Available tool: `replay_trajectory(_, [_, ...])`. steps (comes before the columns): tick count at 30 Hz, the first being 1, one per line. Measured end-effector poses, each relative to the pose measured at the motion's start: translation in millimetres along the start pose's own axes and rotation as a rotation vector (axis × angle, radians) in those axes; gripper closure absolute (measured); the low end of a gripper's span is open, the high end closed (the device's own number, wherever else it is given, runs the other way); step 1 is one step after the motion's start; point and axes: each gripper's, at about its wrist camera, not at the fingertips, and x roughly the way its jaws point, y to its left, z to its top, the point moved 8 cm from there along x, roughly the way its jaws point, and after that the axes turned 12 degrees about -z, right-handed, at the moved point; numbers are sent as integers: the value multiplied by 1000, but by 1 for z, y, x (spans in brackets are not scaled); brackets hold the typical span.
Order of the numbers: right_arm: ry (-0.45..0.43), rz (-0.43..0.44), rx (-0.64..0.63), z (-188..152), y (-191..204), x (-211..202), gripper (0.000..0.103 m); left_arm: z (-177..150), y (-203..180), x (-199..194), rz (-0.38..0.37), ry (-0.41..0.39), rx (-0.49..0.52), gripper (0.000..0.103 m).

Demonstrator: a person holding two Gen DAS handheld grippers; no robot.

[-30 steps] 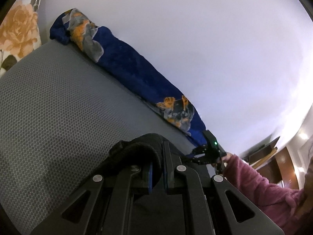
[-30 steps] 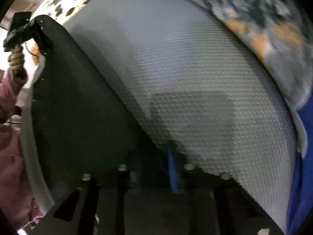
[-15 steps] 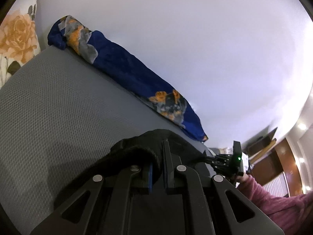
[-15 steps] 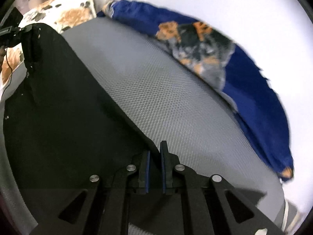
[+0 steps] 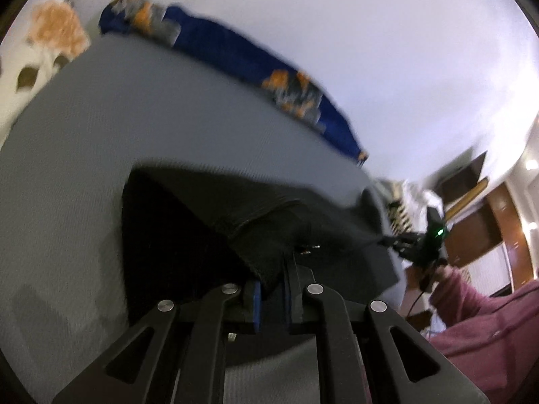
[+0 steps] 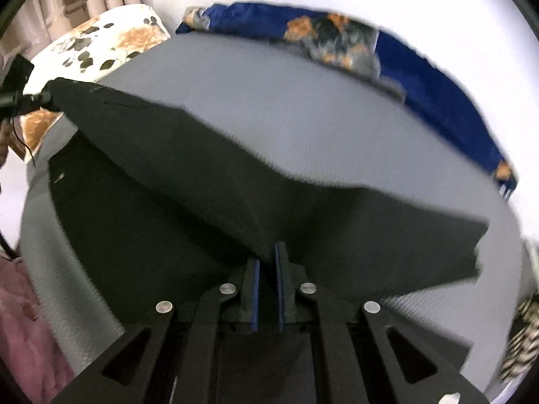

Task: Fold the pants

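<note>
The black pants (image 5: 202, 222) hang stretched above a grey bed (image 5: 84, 128), held at two ends. My left gripper (image 5: 272, 276) is shut on one edge of the pants. My right gripper (image 6: 266, 262) is shut on another edge of the pants (image 6: 188, 175). In the left wrist view the right gripper (image 5: 401, 240) shows at the far right, pinching the cloth. In the right wrist view the left gripper (image 6: 37, 97) shows at the far left, pinching the corner.
A blue blanket with orange and grey print (image 5: 242, 64) lies along the far edge of the bed against a white wall; it also shows in the right wrist view (image 6: 404, 60). A floral pillow (image 6: 101, 47) lies at the bed's left end. A pink-sleeved arm (image 5: 471, 306) shows at right.
Both grippers have lifted the pants off the bed and pulled apart, so the cloth now spans taut between them. The views are blurred from motion.
</note>
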Motion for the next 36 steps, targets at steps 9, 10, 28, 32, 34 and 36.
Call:
replay_trajectory(9, [100,20,-21,-54,36,41,98,-64,33,26,196,185,-25,87])
replay_trajectory(10, [94,20,-16,-53,36,41,98,-65,33,25,208,179,-29,85])
replay_trajectory(28, [39,8,4,-56,37,38,97,-80,22,-18,131,-50,-404,49])
replay_trajectory(32, [29,7,4,-62,38,36,97,-76,39,-5,127,-100,-511,49])
replay_trajectory(34, [24,-1,3,-62,38,35,97,-73,50,0,154,-122,-559,53])
replay_trajectory(36, [23,-14,7,-63,38,34,97,-70,54,0,192,-125,-556,74])
